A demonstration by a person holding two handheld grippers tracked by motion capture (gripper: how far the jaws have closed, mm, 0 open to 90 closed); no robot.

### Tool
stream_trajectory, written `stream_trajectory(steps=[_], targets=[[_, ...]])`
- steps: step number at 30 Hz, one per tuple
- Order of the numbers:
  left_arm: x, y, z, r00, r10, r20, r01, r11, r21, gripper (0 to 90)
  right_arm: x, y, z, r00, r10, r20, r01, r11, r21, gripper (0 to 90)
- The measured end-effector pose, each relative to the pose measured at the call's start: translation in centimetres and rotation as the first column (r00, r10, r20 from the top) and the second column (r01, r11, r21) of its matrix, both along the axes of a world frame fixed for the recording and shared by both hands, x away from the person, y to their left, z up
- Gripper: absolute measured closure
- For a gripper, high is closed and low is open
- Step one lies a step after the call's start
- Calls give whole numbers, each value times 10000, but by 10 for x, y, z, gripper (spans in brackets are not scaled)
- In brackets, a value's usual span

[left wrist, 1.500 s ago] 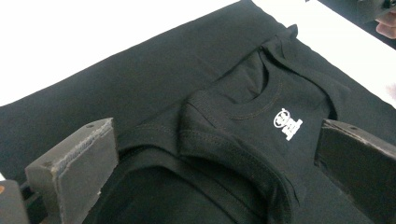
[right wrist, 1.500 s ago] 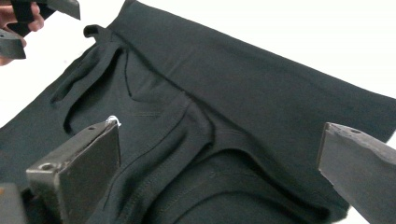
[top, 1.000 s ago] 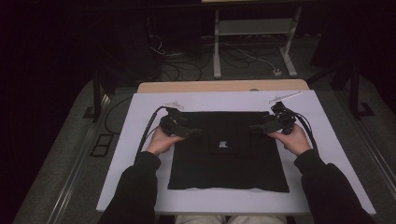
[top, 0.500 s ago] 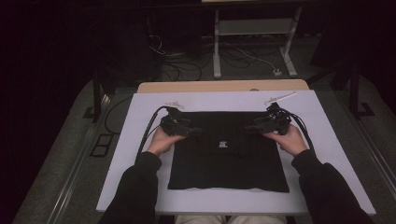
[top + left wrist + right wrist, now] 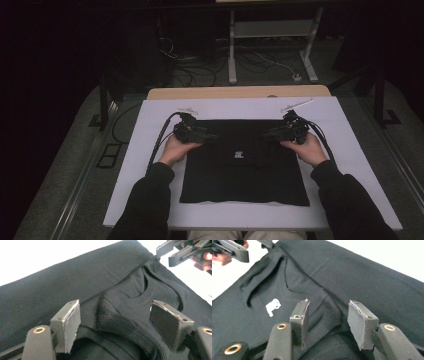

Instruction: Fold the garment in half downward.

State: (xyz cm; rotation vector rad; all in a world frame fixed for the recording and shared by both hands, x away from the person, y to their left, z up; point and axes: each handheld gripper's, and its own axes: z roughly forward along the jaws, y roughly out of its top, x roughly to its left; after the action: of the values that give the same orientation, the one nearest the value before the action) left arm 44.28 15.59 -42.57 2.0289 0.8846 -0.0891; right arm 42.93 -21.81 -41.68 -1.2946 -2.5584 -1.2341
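White sheeting covers the table (image 5: 150, 165), whose wooden far edge (image 5: 240, 92) shows beyond it. A folded black T-shirt (image 5: 245, 170) lies flat at the middle of the sheet, with a small white logo (image 5: 239, 155) facing up. The left gripper (image 5: 207, 136) and right gripper (image 5: 270, 134) sit at its far corners; the jaws of both have just been closing, yet they stand apart, astride raised folds of cloth without pinching them. Behind the table the room is dark: grey floor, tangled cables (image 5: 200, 67), a white metal frame (image 5: 272, 35).
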Motion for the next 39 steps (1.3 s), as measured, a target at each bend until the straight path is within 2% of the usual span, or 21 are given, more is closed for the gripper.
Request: stream_trajectory(steps=[9,14,18,21,22,32,39], targets=[[7,2,-10,9982,578,-151,-574,9981,219,393,6,5,-12,9994,-304,-190,294,9982,-524,624],[8,0,-13,9972,732,-178,-724,9966,396,507,6,8,-14,9996,-129,-232,115,9983,-566,730],[7,-3,-13,9979,616,-201,-603,9964,590,662,5,11,-14,9999,94,-105,-101,9977,-676,827],[5,-8,-12,9993,375,-28,-370,9939,1041,805,5,11,-13,9997,202,-99,-208,9973,-699,841],[5,-9,-10,9995,301,0,-299,9934,1111,826,5,11,-12,9998,187,-119,-194,9977,-644,843],[4,-8,1,9989,463,-94,-454,9961,753,862,1,6,1,9999,43,145,-39,9996,-280,854],[2,-6,12,9989,468,97,-472,9980,416,865,-2,0,13,9993,-29,374,26,10000,84,854]])
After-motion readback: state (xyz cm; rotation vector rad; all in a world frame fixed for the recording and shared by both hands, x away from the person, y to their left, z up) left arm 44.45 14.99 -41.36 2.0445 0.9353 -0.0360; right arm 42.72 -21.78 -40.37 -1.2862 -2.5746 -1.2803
